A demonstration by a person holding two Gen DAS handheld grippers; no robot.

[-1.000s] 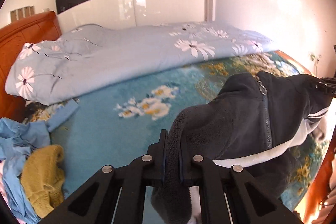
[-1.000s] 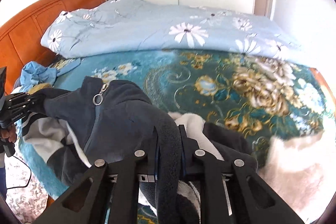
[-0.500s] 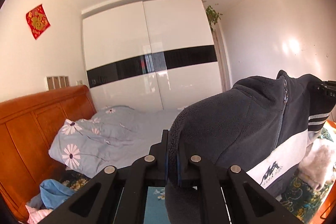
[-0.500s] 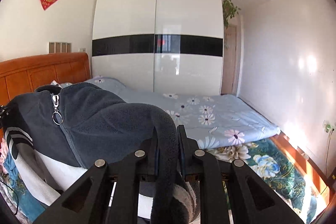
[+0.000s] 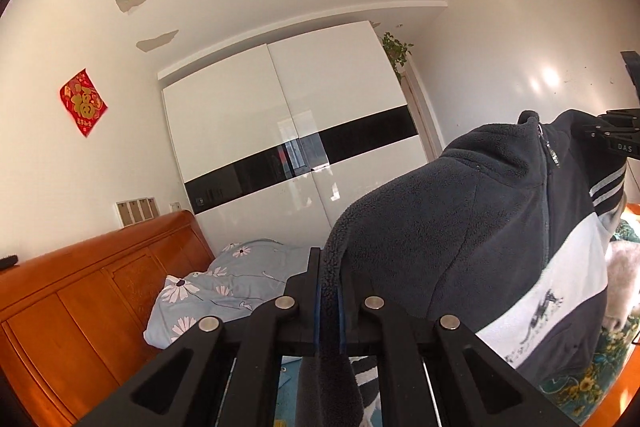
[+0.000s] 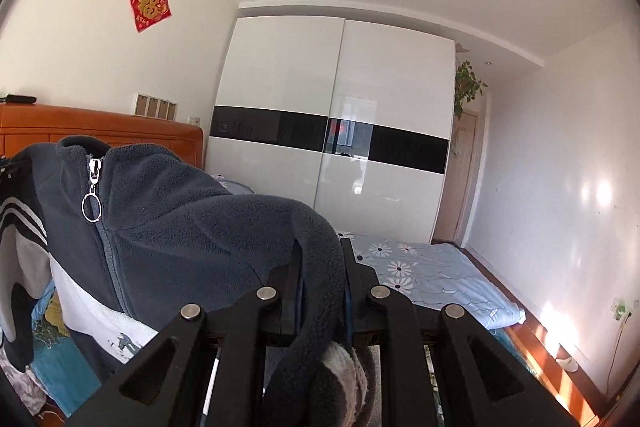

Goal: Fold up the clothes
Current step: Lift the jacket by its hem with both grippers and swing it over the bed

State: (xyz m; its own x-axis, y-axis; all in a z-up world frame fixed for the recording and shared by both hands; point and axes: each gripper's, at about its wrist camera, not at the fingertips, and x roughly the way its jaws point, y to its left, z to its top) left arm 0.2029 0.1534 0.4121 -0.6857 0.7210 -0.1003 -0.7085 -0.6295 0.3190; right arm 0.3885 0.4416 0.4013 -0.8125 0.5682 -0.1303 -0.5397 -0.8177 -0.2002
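Note:
A dark grey fleece jacket (image 5: 460, 227) with a front zipper, a white chest band and striped sleeves hangs in the air between both grippers. My left gripper (image 5: 329, 291) is shut on one shoulder of it. My right gripper (image 6: 322, 279) is shut on the other shoulder of the jacket (image 6: 180, 211). The right gripper also shows at the right edge of the left wrist view (image 5: 616, 139). The zipper pull (image 6: 93, 187) faces the right camera. The jacket's lower part hangs below the frames.
A bed with a light blue flowered quilt (image 6: 432, 279) and an orange wooden headboard (image 5: 88, 299) lies below. A white wardrobe (image 6: 332, 131) stands at the far wall. Other clothes (image 6: 44, 323) lie on the teal bedspread at the left. A white wall (image 6: 568, 167) is to the right.
Both grippers have lifted the jacket off the bed and tilted upward. The views now show the wardrobe and ceiling instead of the bedspread.

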